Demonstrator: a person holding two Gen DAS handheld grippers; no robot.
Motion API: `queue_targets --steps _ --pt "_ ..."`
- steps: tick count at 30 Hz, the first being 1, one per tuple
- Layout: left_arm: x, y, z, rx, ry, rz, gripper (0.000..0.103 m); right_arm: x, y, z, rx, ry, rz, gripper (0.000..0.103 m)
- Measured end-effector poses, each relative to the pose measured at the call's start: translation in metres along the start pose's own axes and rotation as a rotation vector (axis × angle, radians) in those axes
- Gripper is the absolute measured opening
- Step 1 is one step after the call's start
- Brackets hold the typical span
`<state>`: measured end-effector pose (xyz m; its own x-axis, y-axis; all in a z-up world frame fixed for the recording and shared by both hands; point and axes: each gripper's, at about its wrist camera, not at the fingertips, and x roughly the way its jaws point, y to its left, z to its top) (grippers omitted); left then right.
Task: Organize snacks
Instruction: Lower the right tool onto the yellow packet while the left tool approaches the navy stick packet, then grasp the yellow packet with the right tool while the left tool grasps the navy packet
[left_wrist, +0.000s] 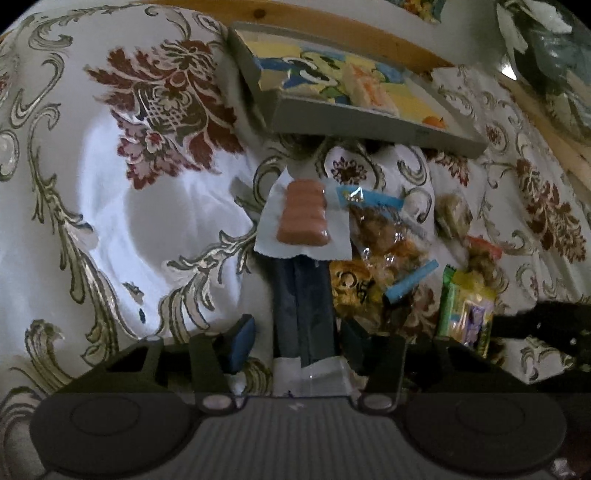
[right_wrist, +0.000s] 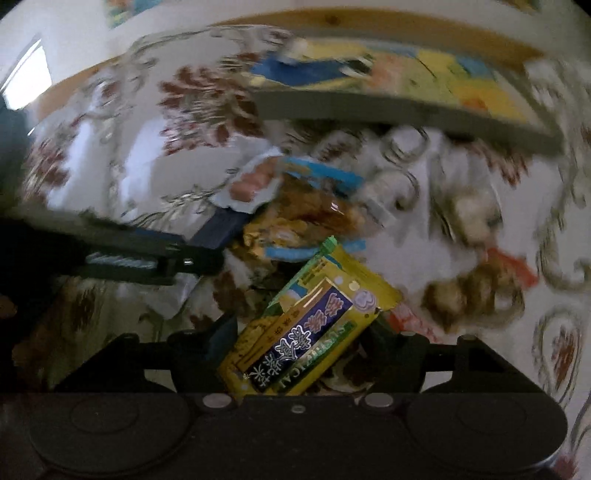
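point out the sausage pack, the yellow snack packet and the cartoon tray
sausage pack (left_wrist: 303, 214), left wrist view, on the pink sausages
yellow snack packet (right_wrist: 306, 332), right wrist view, on its dark blue label
cartoon tray (left_wrist: 369, 123), left wrist view, on its grey front wall

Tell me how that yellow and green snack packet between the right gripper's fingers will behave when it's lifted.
The snack packet is a flat, glossy foil pouch, so it will probably flex or droop rather than stay stiff. Its shiny film looks slippery and might slide between the right gripper fingers. It looks thin, so it is likely light, and it should not roll.
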<state>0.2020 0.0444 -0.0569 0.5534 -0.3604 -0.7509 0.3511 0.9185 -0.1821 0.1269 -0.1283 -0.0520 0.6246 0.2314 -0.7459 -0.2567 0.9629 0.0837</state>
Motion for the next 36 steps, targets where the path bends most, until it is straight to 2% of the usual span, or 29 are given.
queue_targets --steps 3,6,9,10,15,19,20,21,23,27,32,36 --pt "0.002 -0.001 -0.001 0.006 0.006 0.008 0.056 0.003 0.003 0.001 -0.042 0.014 0.022 0.075" --pt "0.002 0.001 -0.002 -0.003 0.006 0.007 0.055 0.008 0.0 0.001 0.016 0.044 0.035 0.082" --pt "0.001 0.001 -0.002 -0.011 0.016 0.0 0.043 0.013 -0.001 0.0 0.063 0.078 0.05 0.084" --pt "0.0 0.0 -0.002 -0.015 0.021 -0.004 0.04 0.013 0.0 -0.001 0.063 0.078 0.046 0.082" --pt "-0.003 -0.006 0.0 -0.043 0.061 0.005 0.037 0.006 0.003 -0.005 0.056 0.065 0.037 0.069" --pt "-0.011 -0.009 -0.002 -0.097 0.122 -0.01 0.037 -0.001 -0.005 -0.006 0.074 0.055 0.034 0.055" --pt "-0.015 -0.01 -0.005 -0.105 0.13 -0.011 0.037 -0.004 -0.009 -0.006 0.077 0.049 0.033 0.045" --pt "-0.018 -0.012 -0.008 -0.108 0.138 -0.011 0.037 -0.006 -0.012 -0.006 0.08 0.046 0.032 0.042" --pt "-0.021 -0.016 -0.015 -0.102 0.149 -0.004 0.039 -0.008 -0.019 -0.006 0.109 0.047 0.052 0.042" --pt "-0.02 -0.019 -0.018 -0.093 0.147 0.007 0.042 -0.006 -0.03 -0.01 0.188 0.078 0.107 0.05" --pt "-0.013 -0.014 -0.013 -0.118 0.118 -0.012 0.056 -0.001 -0.03 -0.013 0.191 0.076 0.16 0.061" --pt "-0.007 -0.011 -0.009 -0.127 0.099 -0.013 0.057 0.012 -0.039 -0.014 0.223 0.066 0.24 0.067"
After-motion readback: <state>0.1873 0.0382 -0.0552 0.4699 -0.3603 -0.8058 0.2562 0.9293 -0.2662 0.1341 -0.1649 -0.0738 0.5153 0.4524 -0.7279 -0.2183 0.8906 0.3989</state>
